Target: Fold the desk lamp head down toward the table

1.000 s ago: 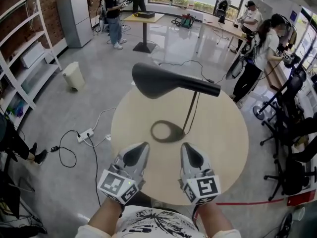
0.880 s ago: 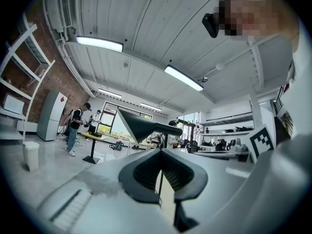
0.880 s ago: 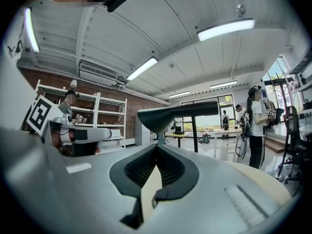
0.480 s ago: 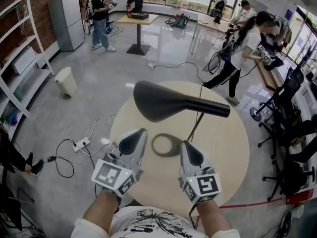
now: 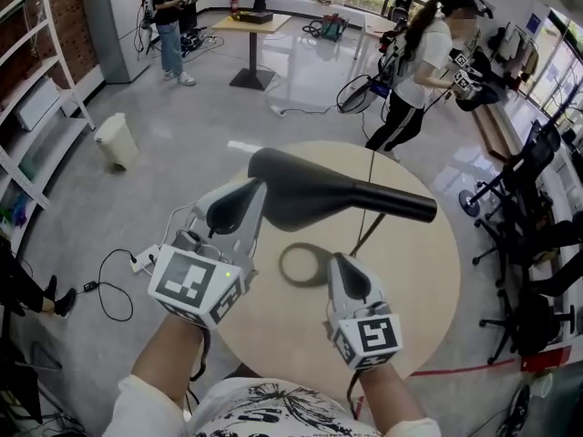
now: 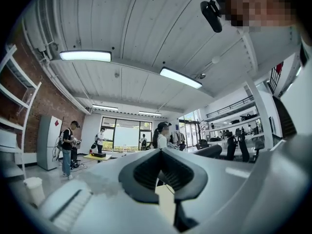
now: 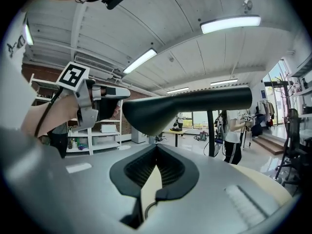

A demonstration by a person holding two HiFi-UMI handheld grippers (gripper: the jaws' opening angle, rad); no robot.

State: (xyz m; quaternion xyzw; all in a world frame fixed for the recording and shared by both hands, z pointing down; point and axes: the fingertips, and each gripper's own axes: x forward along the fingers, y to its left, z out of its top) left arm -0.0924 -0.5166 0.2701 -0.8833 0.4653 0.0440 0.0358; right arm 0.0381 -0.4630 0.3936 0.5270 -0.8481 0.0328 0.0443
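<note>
A black desk lamp stands on the round beige table [image 5: 419, 280]. Its long flat head [image 5: 305, 197] lies level above the table, held by a thin stem [image 5: 364, 235] over a ring base [image 5: 305, 265]. My left gripper [image 5: 239, 194] is raised and shut, with its tip at the head's left end; whether it touches I cannot tell. My right gripper [image 5: 346, 269] is shut and low over the table, just right of the ring base. In the right gripper view the lamp head [image 7: 165, 112] hangs above the shut right gripper [image 7: 156, 152]. In the left gripper view the left gripper [image 6: 161, 156] holds nothing.
A power strip [image 5: 146, 258] with cables lies on the floor at left, near a white bin [image 5: 116, 140] and shelving [image 5: 36, 107]. Office chairs [image 5: 537, 244] stand at right. A person [image 5: 414, 66] stands beyond the table, with others by a far table [image 5: 250, 25].
My left gripper has risen and moved forward from the table's near edge up to the lamp head's left end. The right gripper has barely moved.
</note>
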